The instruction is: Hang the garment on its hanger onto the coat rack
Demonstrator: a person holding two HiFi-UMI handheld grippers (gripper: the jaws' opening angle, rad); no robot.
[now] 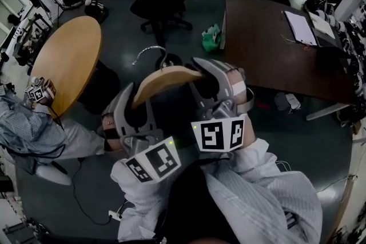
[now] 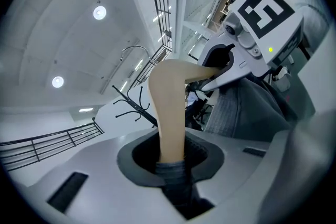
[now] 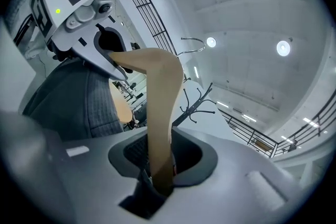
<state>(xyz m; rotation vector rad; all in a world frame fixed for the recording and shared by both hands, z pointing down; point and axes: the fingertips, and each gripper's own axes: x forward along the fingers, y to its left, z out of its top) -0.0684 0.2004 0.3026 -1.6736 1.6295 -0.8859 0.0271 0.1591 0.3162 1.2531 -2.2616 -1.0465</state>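
Both grippers are up in the air with the hanger (image 1: 166, 78) between them, and that's where the task's thing is: off every surface, carried at chest height over the dark floor. The left gripper (image 1: 136, 104) has its jaws closed on one wooden arm, with a fold of garment (image 2: 247, 107) caught at the base. The right gripper (image 1: 205, 78) clamps the other arm the same way, as far as its own view shows.

The hanger looks stiff and light, smooth curved wood, likely a bit slippery in the pads. The grey garment is soft and will swing and drag to one side. Holding both arm ends keeps it level and leaves the metal hook (image 1: 150, 53) free on top, which is the part that has to catch.

The coat rack (image 2: 135, 106) stands ahead, black and thin-pronged, well apart from the hook.

Around them: a round table (image 1: 66, 63) at left, a dark desk (image 1: 274, 48) at right, an office chair (image 1: 163, 3) beyond.
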